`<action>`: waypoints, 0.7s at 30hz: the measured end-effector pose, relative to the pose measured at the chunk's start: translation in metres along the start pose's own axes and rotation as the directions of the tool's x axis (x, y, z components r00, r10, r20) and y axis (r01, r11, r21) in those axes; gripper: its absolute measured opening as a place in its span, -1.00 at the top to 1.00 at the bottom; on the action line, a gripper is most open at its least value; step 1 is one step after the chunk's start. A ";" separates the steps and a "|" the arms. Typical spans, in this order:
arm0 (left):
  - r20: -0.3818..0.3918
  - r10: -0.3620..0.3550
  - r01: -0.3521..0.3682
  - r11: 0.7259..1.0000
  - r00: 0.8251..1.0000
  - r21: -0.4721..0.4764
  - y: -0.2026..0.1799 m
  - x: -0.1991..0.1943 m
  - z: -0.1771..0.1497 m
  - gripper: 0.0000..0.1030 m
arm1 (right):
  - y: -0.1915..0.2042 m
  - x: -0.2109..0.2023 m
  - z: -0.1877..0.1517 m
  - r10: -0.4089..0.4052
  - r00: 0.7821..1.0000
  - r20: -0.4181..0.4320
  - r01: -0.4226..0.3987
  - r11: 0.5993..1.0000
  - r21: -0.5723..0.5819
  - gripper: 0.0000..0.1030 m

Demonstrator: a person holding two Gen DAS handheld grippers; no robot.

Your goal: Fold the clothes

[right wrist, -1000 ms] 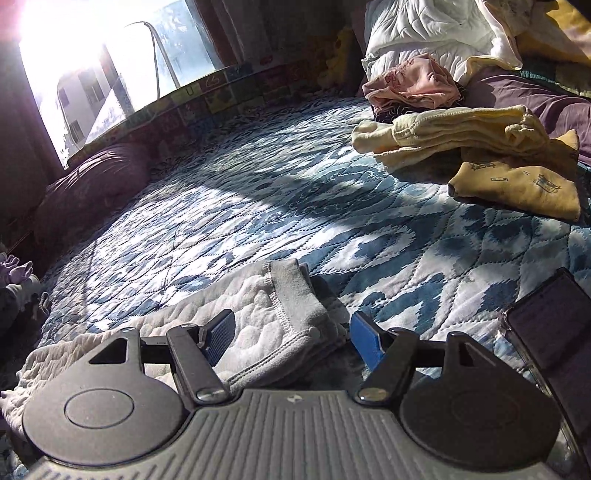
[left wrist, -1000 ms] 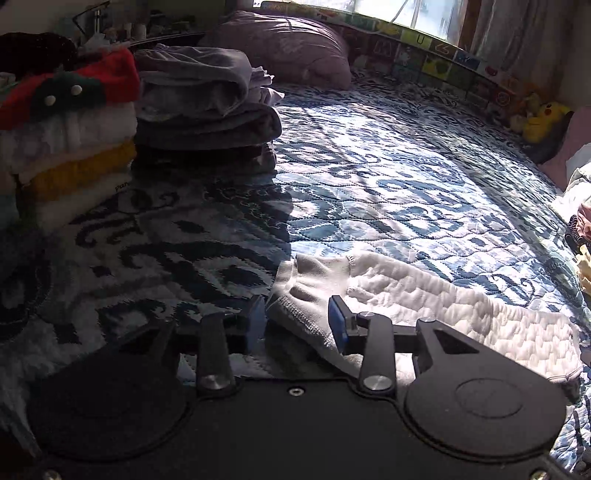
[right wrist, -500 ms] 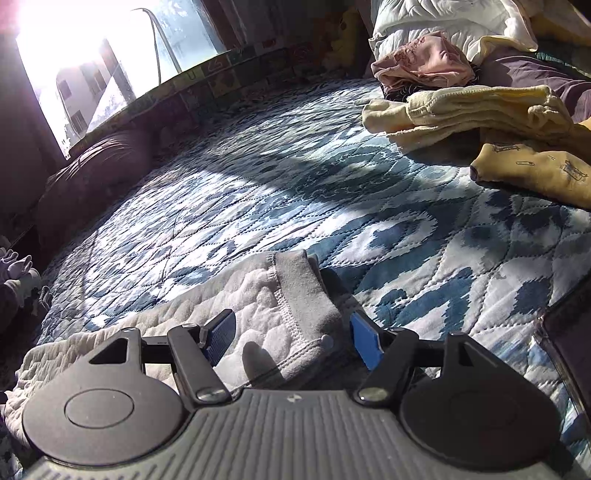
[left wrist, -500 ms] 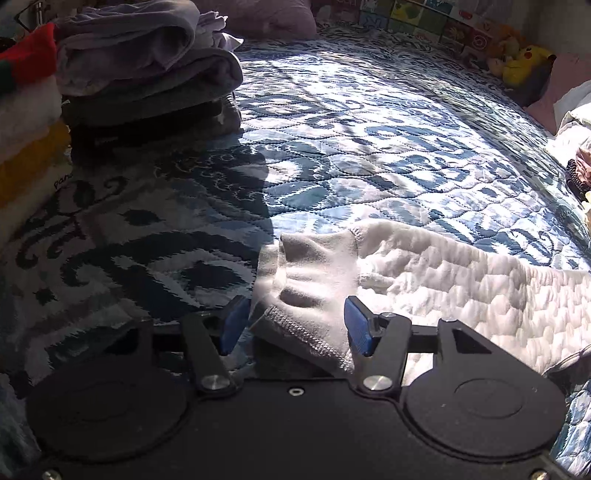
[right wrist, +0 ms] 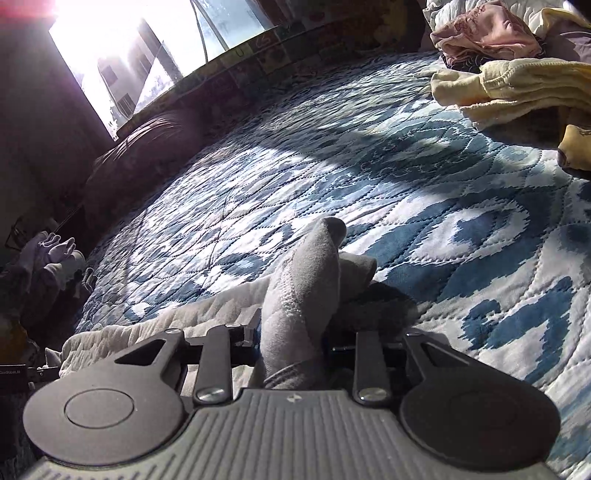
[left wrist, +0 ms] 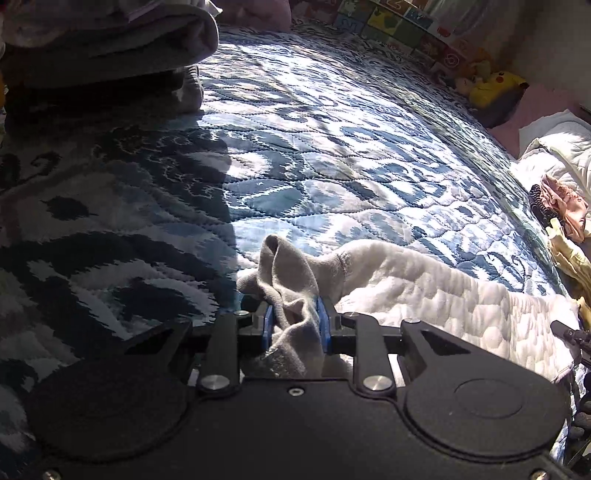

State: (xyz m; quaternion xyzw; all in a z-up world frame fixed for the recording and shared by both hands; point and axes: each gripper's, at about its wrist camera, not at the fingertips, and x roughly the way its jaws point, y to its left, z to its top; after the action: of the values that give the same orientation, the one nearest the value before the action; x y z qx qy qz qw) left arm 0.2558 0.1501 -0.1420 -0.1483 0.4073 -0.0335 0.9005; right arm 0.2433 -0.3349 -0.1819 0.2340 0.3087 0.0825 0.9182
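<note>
A white quilted garment [left wrist: 436,288] with grey ribbed cuffs lies stretched across the blue patterned bedspread [left wrist: 332,155]. My left gripper [left wrist: 294,322] is shut on one grey cuff [left wrist: 288,280], which bunches up between the blue pads. In the right wrist view my right gripper [right wrist: 293,334] is shut on the other grey cuff [right wrist: 314,269], and the white quilted garment [right wrist: 155,325] trails off to the left behind it. The right gripper's pads are hidden by the cloth.
A stack of folded grey clothes [left wrist: 110,40] stands at the far left. Loose yellow clothes [right wrist: 517,88] and pink clothes [right wrist: 484,33] are heaped at the right. A purple pillow [right wrist: 136,166] and yellow plush toy [left wrist: 495,88] lie by the window side.
Both grippers were open around the cuffs and have shut on them. The cuffs now bunch up between the fingers, and both cameras sit lower and closer to the bed.
</note>
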 end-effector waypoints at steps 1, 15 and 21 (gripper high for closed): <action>0.024 -0.005 0.005 1.000 1.000 0.006 -0.002 -0.003 0.003 0.69 | 0.002 -0.002 0.002 0.001 1.000 0.019 0.000 1.000 -0.008 0.45; 0.115 0.098 -0.095 0.995 0.988 -0.034 0.011 0.004 0.044 0.48 | 0.020 0.016 0.041 -0.096 0.980 0.174 0.111 0.990 -0.082 -0.10; 0.140 0.084 -0.092 0.995 0.987 0.050 0.006 -0.001 0.043 0.18 | 0.023 0.017 0.042 -0.070 0.982 0.176 0.097 0.984 -0.152 -0.10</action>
State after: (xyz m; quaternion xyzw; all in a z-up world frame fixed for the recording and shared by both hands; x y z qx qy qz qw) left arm 0.2865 0.1664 -0.1158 -0.1067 0.3492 0.0052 0.9309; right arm 0.2820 -0.3257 -0.1509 0.1524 0.2314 0.0482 0.9596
